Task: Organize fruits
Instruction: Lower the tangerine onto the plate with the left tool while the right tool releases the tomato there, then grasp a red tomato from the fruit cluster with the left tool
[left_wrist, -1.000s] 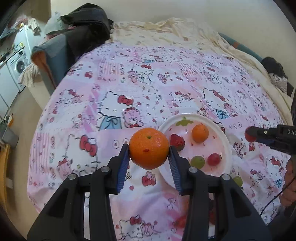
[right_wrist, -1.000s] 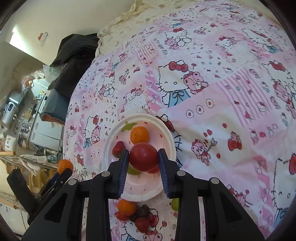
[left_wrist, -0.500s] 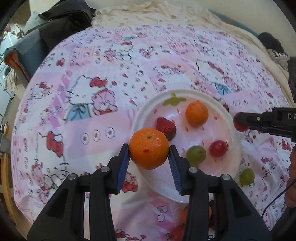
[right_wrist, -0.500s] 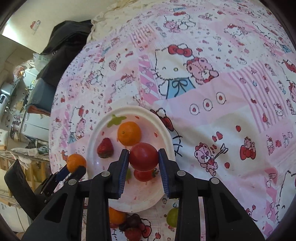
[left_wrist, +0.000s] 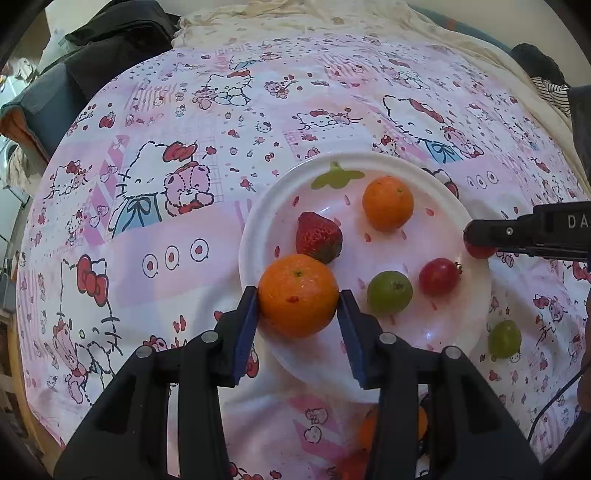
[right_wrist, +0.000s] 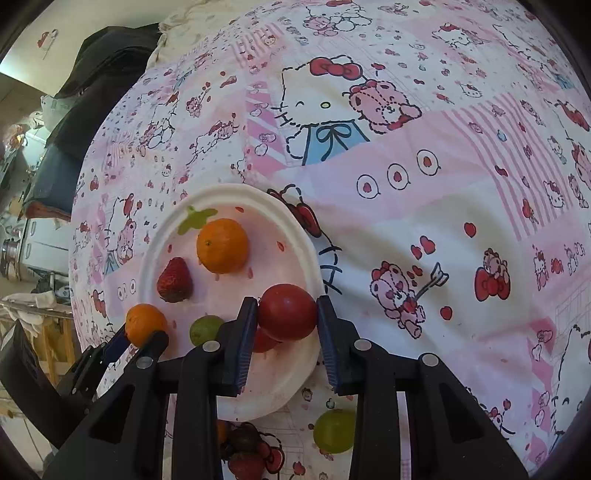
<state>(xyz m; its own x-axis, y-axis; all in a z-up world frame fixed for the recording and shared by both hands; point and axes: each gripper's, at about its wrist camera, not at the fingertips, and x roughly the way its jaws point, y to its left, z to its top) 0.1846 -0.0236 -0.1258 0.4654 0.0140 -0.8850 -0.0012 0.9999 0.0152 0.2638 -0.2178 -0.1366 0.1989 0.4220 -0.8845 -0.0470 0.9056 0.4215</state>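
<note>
My left gripper (left_wrist: 298, 301) is clamped on an orange (left_wrist: 298, 295), blue pads pressing both sides of it. It sits over the near-left rim of the white plate (left_wrist: 258, 221); can't tell if the orange touches the plate or hangs just above it.

My right gripper (right_wrist: 287, 314) is pinching a red round fruit (right_wrist: 287, 312), tomato or plum, can't tell which. Pads are tight on both flanks. It's over the plate's right edge (right_wrist: 308, 254) in the right wrist view. From the left wrist view the right gripper (left_wrist: 480, 242) comes in from the right side, its red fruit just showing at the tip, at the plate's far-right rim.

On the plate, left wrist view: a strawberry (left_wrist: 318, 236) just behind my held orange, a second orange (left_wrist: 388, 207) further back, a green grape (left_wrist: 389, 293) just right of my right pad, and a small red fruit (left_wrist: 439, 276) next to the grape. Second orange and strawberry are apart, not touching.

Off the plate: another green grape (left_wrist: 504, 339) lies on the Hello Kitty sheet (left_wrist: 166, 221) near the plate's right edge. In the right wrist view, a small pile of loose fruit (right_wrist: 247, 450) lies on the sheet just below the plate, partly hidden by my gripper frame; reddish and orange pieces, can't tell exactly what they are.

Dark clothing (left_wrist: 110, 44) is piled at the far-left bed corner.
</note>
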